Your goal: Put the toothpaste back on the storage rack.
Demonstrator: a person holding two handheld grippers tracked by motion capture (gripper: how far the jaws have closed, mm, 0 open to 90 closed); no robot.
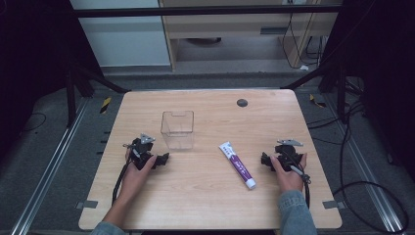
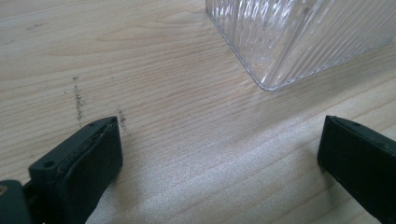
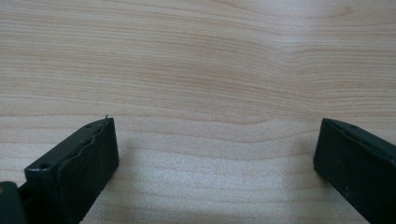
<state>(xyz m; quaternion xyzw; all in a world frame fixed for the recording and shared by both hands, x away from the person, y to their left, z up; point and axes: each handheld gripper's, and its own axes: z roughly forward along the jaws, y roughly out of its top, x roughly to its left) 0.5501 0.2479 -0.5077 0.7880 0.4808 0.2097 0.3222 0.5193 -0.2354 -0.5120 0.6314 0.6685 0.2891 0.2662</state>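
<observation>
Pale wood table point(image 1: 195, 196); tube point(image 1: 237, 165) lettering unreadable, right of clear box point(image 1: 177, 129). Your left gripper point(image 1: 164, 158) and right gripper point(image 1: 265, 160) both gape, empty.

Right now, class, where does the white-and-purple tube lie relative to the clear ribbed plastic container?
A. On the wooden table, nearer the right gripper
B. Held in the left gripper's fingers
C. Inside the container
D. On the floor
A: the white-and-purple tube lies flat on the wooden table, outside the clear ribbed plastic container, nearer the right gripper.
</observation>
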